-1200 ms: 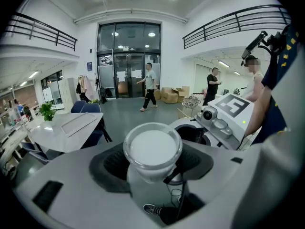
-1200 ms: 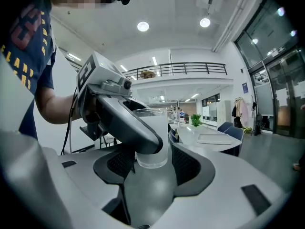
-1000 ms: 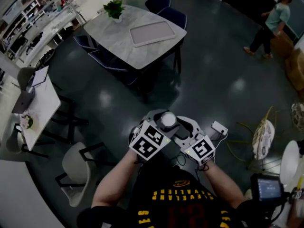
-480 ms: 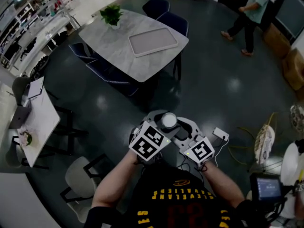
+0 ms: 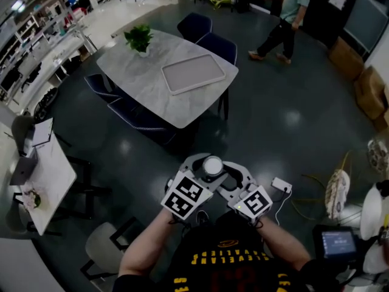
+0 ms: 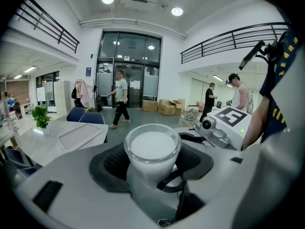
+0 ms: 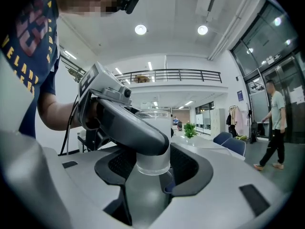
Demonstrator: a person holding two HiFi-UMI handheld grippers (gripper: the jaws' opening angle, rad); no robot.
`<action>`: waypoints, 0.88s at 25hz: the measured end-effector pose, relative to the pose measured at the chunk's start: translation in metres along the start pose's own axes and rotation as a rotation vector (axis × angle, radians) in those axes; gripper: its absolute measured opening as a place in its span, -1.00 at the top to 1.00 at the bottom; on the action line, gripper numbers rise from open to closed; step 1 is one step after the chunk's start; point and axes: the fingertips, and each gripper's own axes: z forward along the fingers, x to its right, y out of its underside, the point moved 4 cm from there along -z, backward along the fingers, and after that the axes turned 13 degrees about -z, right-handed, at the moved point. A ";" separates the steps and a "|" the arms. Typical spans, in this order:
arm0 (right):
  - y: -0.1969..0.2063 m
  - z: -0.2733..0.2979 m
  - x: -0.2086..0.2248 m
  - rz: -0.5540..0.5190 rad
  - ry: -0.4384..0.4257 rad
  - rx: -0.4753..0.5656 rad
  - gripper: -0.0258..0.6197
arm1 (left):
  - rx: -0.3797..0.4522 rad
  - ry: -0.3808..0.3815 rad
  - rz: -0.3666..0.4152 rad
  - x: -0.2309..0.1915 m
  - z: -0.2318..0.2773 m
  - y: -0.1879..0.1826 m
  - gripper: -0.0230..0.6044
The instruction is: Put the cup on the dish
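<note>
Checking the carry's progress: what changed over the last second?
The table has drawn nearer in the head view, and a bystander walked leftward across the floor. The right gripper has just been closing its jaws slightly on the cup. Unchanged: it and the left gripper hold the cup out front.

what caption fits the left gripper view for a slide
A round frosted white cup clasped in the left gripper, pale grey table beyond.
</note>
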 end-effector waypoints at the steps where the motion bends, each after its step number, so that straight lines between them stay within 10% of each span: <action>1: -0.001 0.001 0.002 0.002 -0.002 0.001 0.22 | 0.009 0.004 0.001 -0.001 0.001 -0.002 0.07; 22: 0.017 0.054 0.151 -0.036 -0.164 0.068 0.22 | 0.115 -0.124 -0.060 -0.081 0.092 -0.095 0.07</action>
